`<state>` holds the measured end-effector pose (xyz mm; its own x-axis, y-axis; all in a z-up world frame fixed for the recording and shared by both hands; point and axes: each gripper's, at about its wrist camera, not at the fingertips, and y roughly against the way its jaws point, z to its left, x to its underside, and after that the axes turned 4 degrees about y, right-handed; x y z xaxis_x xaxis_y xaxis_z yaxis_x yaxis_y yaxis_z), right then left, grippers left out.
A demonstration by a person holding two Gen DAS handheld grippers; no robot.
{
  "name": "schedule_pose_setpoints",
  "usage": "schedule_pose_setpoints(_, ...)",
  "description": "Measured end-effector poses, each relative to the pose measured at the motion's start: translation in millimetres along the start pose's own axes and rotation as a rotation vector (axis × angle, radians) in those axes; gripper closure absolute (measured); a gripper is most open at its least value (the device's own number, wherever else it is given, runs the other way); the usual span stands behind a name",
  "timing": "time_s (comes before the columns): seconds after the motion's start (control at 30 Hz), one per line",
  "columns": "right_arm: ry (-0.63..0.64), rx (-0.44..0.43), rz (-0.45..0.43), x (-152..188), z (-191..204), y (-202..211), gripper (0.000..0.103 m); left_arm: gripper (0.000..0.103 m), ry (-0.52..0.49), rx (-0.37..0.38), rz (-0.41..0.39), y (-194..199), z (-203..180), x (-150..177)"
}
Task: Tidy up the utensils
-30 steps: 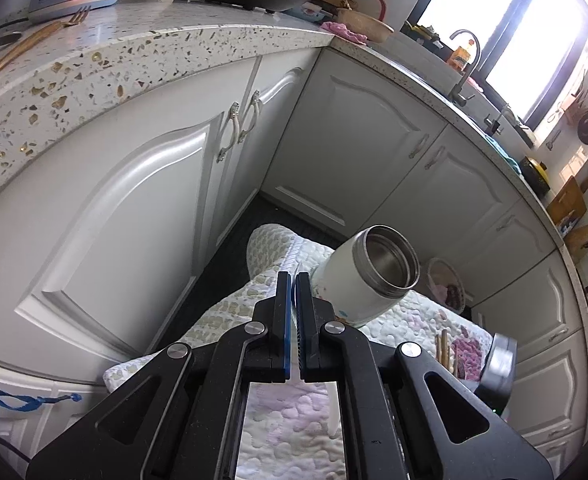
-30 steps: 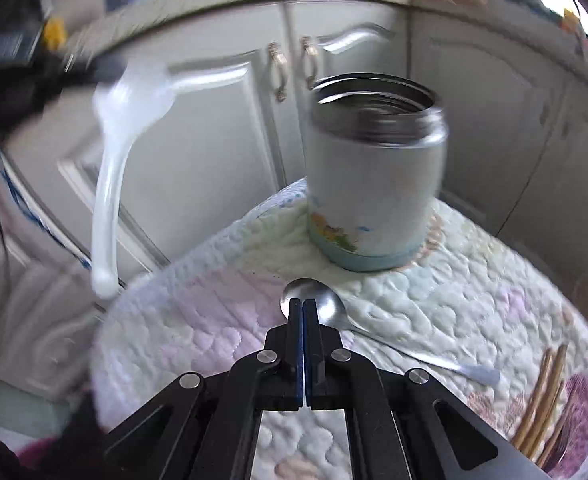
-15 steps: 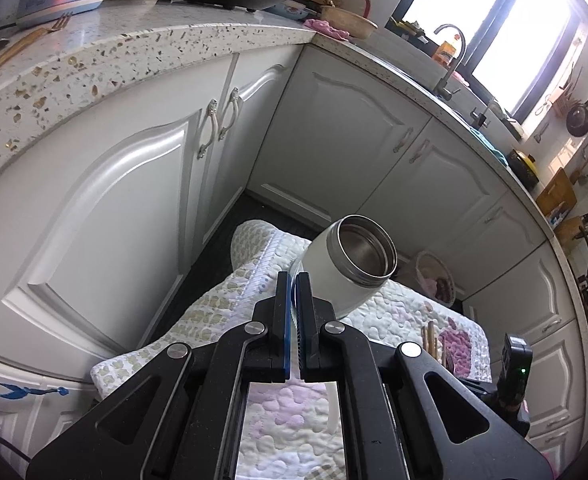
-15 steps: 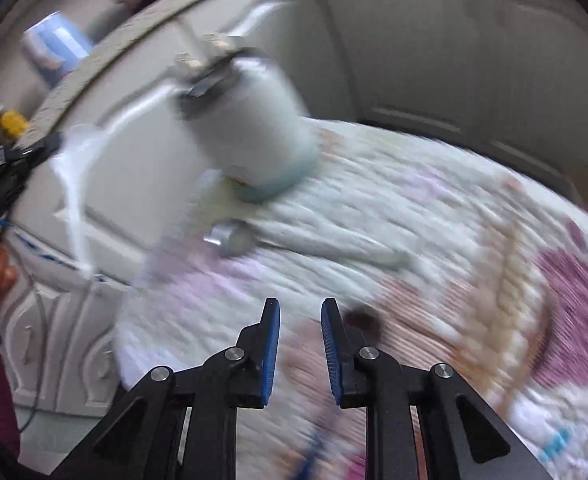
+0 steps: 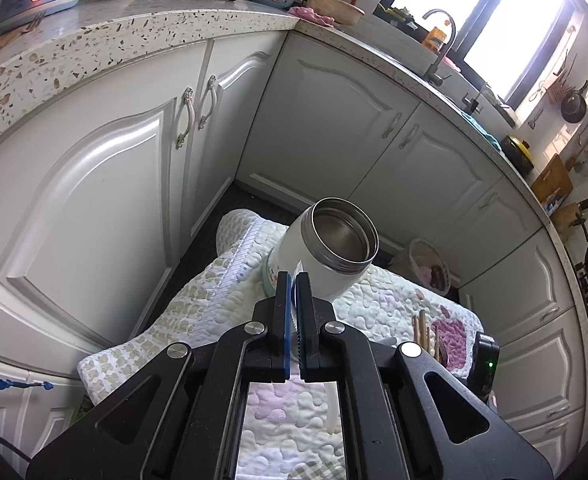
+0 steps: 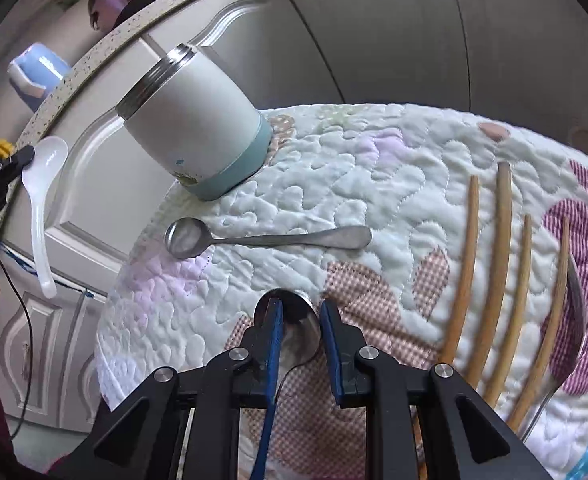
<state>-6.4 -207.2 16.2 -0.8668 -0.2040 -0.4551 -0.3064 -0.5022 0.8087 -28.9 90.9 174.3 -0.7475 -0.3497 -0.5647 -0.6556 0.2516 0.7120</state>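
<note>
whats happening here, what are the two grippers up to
A person is sorting utensils on a quilted mat. The left gripper is shut on a white plastic spoon, held above the open white jar. The right gripper is open, its fingers either side of a large metal spoon lying on the mat. A smaller metal spoon and wooden chopsticks lie nearby.

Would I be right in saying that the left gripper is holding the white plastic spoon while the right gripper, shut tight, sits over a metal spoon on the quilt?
Not quite: the right gripper is open, its blue-padded fingers apart on either side of the metal spoon, as the right wrist view shows. The rest stands: the left gripper holds the white plastic spoon.
</note>
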Motion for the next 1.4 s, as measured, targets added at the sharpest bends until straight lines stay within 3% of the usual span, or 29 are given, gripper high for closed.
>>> schedule_pose_setpoints(0.1, 0.029, -0.041, 0.051, -5, -3, -2, 0.074, 0.102, -0.005, -0.001, 0.005, -1, -1, 1)
schedule_pose_setpoints(0.23, 0.091, -0.065, 0.048, -5, -1, -5, 0.074, 0.102, 0.001, 0.003, 0.010, -3, -2, 3)
schedule_pose_setpoints(0.3, 0.116, -0.055, 0.028, -3, 3, -6, 0.080, 0.102, 0.003, 0.004, 0.015, -4, -2, 4)
schedule_pose_setpoints(0.33, 0.126, -0.051, 0.029, -3, 4, -8, 0.092, 0.102, 0.004, 0.003, 0.019, -6, -2, 3)
schedule_pose_setpoints(0.43, 0.144, -0.032, 0.014, 1, 10, -5, 0.099, 0.102, 0.000, 0.002, 0.023, -7, -4, 4)
schedule_pose_setpoints(0.83, 0.156, 0.017, -0.134, -5, 34, 74, 0.101, 0.102, -0.009, 0.025, -0.004, 3, -16, -3)
schedule_pose_setpoints(1.2, 0.177, 0.102, -0.362, -92, 70, 151, 0.101, 0.102, -0.023, 0.019, -0.082, 8, -39, -45)
schedule_pose_setpoints(1.4, 0.198, 0.225, -0.455, -150, 91, 149, 0.101, 0.102, -0.054, -0.042, -0.137, -10, -53, -74)
